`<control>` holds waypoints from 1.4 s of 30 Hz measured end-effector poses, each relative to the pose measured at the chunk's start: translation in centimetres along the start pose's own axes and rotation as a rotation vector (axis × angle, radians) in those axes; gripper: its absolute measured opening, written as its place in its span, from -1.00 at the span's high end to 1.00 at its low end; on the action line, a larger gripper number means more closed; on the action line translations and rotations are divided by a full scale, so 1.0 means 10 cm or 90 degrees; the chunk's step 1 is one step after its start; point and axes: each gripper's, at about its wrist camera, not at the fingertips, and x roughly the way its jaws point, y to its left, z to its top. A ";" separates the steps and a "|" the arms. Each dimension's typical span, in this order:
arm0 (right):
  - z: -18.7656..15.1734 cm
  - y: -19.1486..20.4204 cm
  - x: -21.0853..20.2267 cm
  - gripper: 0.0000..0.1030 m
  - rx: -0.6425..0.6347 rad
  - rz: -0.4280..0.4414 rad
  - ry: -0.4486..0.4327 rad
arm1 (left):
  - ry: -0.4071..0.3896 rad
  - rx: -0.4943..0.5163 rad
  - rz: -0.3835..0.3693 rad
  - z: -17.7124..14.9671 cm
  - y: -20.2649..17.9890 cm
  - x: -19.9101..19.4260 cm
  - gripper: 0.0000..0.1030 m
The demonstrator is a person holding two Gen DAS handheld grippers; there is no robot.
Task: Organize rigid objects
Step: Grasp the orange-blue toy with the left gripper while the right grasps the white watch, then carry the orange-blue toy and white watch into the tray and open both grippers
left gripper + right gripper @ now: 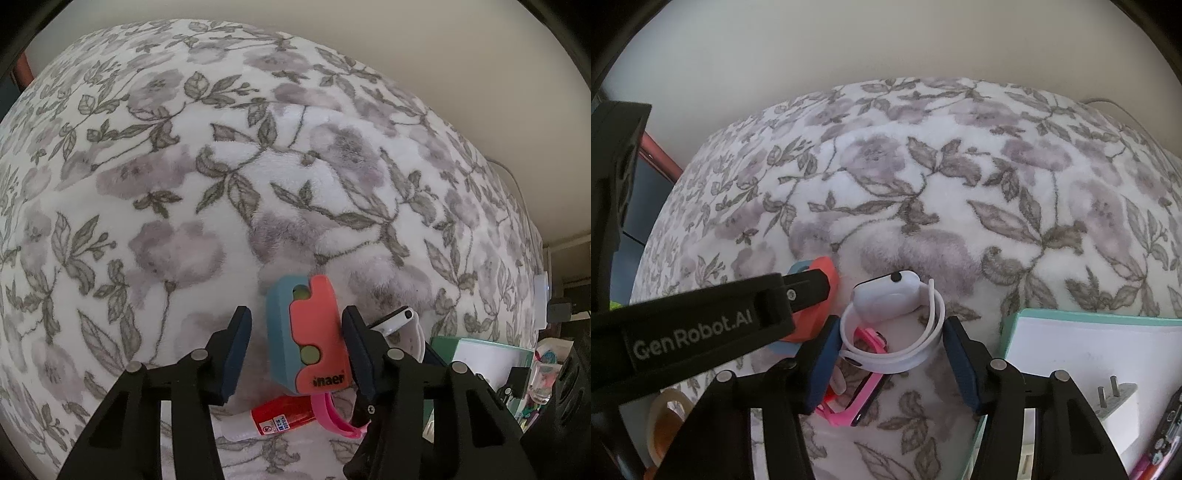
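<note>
The left claw point(295, 354) is spread wide around an upright coral-and-blue plastic block point(308, 338) standing on the floral fleece blanket point(177, 184) of a bed; its right pad is seen touching or just beside the block, while a gap is left at the left pad. A red-and-white tube point(280, 415) and a pink plastic band point(332, 417) are seen lying below the block. The right claw point(890, 354) is likewise parted, set around a white smartwatch with a coiled strap point(894, 314), neither pad clearly pressing it. A teal-edged white box point(1089, 354) is seen close on the right. Ahead of both claws, broad bare blanket is left up to the far edge by the wall.
</note>
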 end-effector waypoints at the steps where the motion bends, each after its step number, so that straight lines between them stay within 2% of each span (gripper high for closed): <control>1: 0.00 0.00 0.00 -0.14 0.001 0.000 0.000 | 0.000 0.001 0.000 0.01 0.00 0.01 -0.02; 10: -0.01 -0.05 -0.04 -0.14 0.010 0.000 0.001 | -0.004 0.013 0.010 0.02 -0.01 -0.01 -0.02; 16: -0.02 -0.06 -0.06 -0.14 0.009 0.003 0.001 | 0.010 0.013 -0.002 0.03 0.00 0.04 -0.14; 19: -0.02 -0.06 -0.07 -0.14 0.009 0.003 0.000 | 0.004 0.025 0.014 0.02 -0.02 0.04 -0.14; 21: -0.02 -0.06 -0.07 -0.14 0.009 0.003 0.000 | 0.005 0.026 0.016 0.02 -0.02 0.04 -0.01; 22: -0.02 -0.06 -0.07 -0.14 0.009 0.003 0.000 | 0.006 0.025 0.015 0.02 -0.02 0.05 0.11; 27: -0.03 -0.07 -0.10 -0.13 0.009 0.004 -0.003 | 0.000 0.028 0.019 0.01 -0.02 0.04 0.12; 36: -0.06 -0.13 -0.30 -0.13 0.016 0.000 -0.016 | -0.032 0.014 0.034 0.00 0.02 -0.22 0.12; 42: -0.14 -0.19 -0.63 -0.13 0.027 -0.001 -0.038 | -0.064 0.023 0.027 -0.15 -0.07 -0.58 0.12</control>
